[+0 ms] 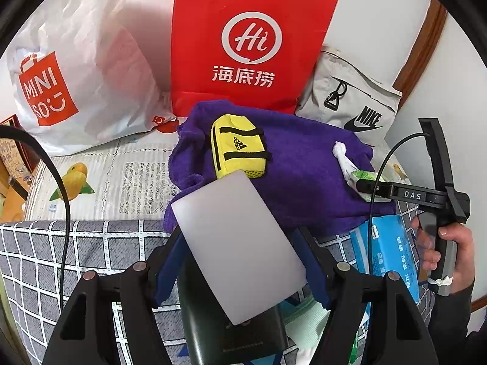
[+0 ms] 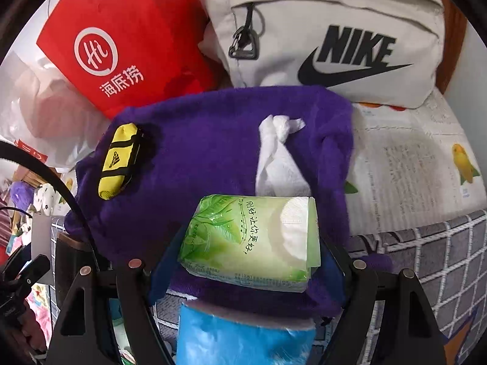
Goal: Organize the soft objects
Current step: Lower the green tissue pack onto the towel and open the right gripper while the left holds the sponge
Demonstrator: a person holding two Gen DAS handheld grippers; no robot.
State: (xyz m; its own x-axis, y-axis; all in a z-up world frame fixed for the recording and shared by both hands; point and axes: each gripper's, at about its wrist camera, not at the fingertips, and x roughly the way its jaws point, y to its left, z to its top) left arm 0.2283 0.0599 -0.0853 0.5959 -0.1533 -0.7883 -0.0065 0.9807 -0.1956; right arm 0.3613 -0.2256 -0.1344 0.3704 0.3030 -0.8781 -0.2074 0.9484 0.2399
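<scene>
Only the left wrist view shows the Miniso bag point(image 1: 57, 91) at 10 o'clock and the person's right hand point(image 1: 447, 252) at 3 o'clock gripping the right tool point(image 1: 362, 186). The right wrist view alone shows the green print on the tissue pack point(image 2: 252, 240), which that tool clamps between its fingers over the purple towel point(image 2: 213, 152) on the bed. The left tool point(image 1: 240, 261) stands fairly wide around a translucent white sheet point(image 1: 240, 243); whether it grips is unclear. A yellow pouch point(image 1: 239, 149) lies on the towel.
</scene>
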